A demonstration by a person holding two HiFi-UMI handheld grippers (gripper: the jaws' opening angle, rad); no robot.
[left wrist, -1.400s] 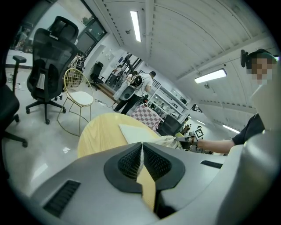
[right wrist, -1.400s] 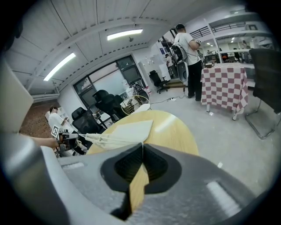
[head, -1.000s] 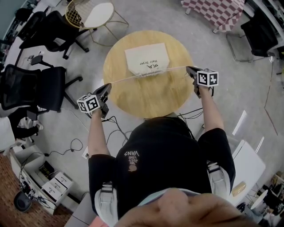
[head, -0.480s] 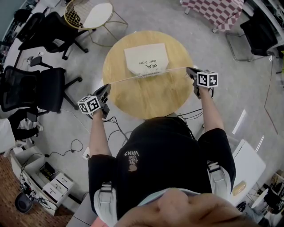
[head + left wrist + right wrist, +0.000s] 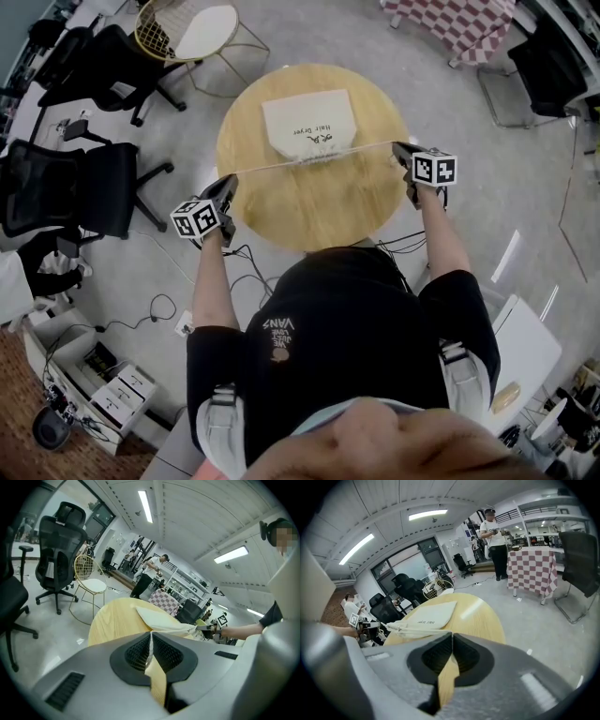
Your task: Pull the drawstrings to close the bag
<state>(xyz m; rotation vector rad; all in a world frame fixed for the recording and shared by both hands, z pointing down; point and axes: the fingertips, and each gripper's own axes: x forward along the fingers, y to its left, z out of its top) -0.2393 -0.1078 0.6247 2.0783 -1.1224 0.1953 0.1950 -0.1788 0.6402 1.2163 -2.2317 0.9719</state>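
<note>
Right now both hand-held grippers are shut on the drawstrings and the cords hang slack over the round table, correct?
Not slack: the head view shows the drawstrings stretched taut, straight from the left hand-held gripper to the right hand-held gripper, over the round table. Rest holds.

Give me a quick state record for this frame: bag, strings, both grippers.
bag: cream, lying flat on the round wooden table, mouth gathered and facing the person
drawstring: stretched in a straight line out both sides of the mouth
left gripper: shut on the drawstring, at the table's left edge
right gripper: shut on the drawstring, at the table's right edge
task state: mouth looks cinched
</note>
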